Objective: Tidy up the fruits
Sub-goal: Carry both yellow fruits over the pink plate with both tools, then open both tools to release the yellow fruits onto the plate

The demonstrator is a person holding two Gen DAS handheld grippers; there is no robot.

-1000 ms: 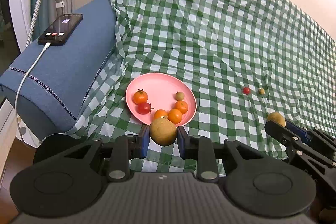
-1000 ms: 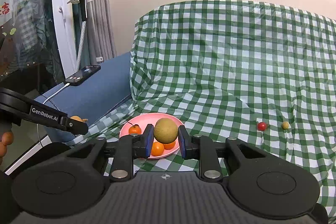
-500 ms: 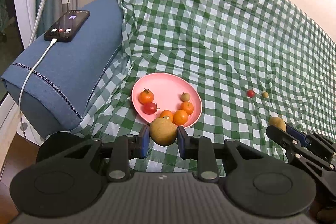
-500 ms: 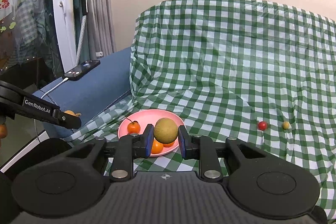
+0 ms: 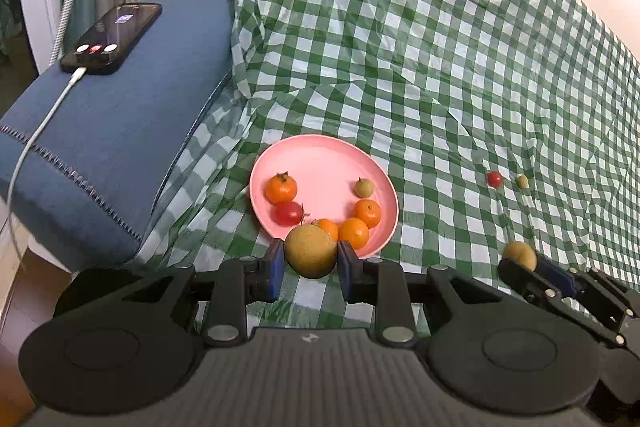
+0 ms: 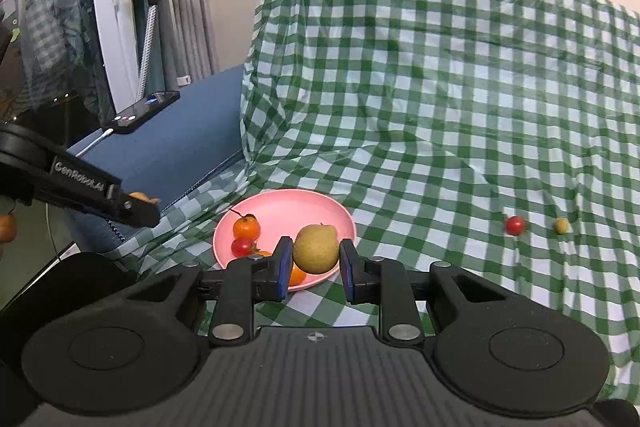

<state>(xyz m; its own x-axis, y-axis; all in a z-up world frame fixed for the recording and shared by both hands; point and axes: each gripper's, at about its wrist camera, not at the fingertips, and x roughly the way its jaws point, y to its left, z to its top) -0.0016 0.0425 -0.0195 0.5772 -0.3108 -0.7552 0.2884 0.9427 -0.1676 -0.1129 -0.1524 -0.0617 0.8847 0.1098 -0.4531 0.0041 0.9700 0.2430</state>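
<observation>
Left gripper (image 5: 311,262) clamps a brown fruit (image 5: 311,255) at the near rim of the pink plate (image 5: 320,163); right gripper (image 6: 316,265) clamps a pear (image 6: 316,249) above that plate, on the checked cloth (image 5: 400,67)

Orange fruit (image 6: 297,275) mostly hidden behind held pear (image 6: 316,248); plate (image 6: 280,205) near rim hidden by jaws.

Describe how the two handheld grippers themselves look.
Both are matte black plastic. The left gripper and the right gripper each have two round discs, a ribbed grey centre panel, silver pivot pins and blue pads on the fingers. White "GenRobot.AI" lettering marks the left one's side.
</observation>
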